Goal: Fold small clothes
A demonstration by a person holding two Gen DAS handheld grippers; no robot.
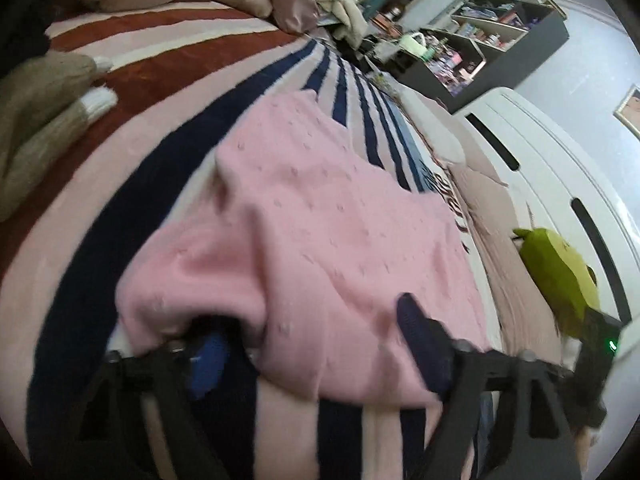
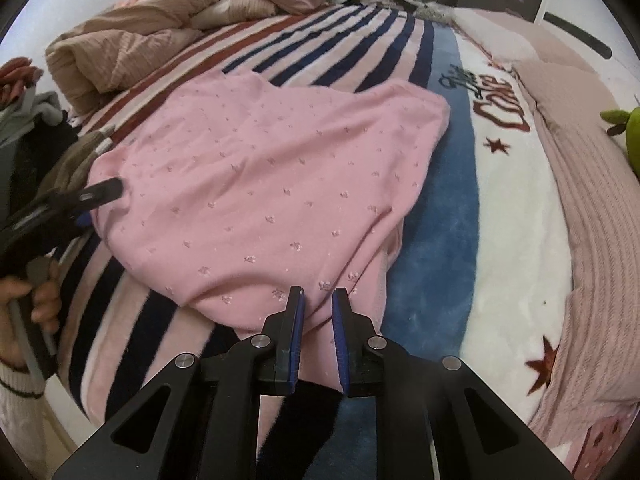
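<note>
I was midway through a fold: the pink knit garment (image 2: 264, 184) lay spread across the middle of the frame on the striped blanket (image 2: 360, 48). My right gripper (image 2: 318, 300) was clenched on the hem at bottom centre. My left gripper (image 1: 312, 328) stood released, fingers straddling a bunched edge without pinching; next, I judged, it needed to close there and carry that edge over.

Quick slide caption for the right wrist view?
Right gripper pinches the near edge of a pink garment on a striped blanket.
</note>
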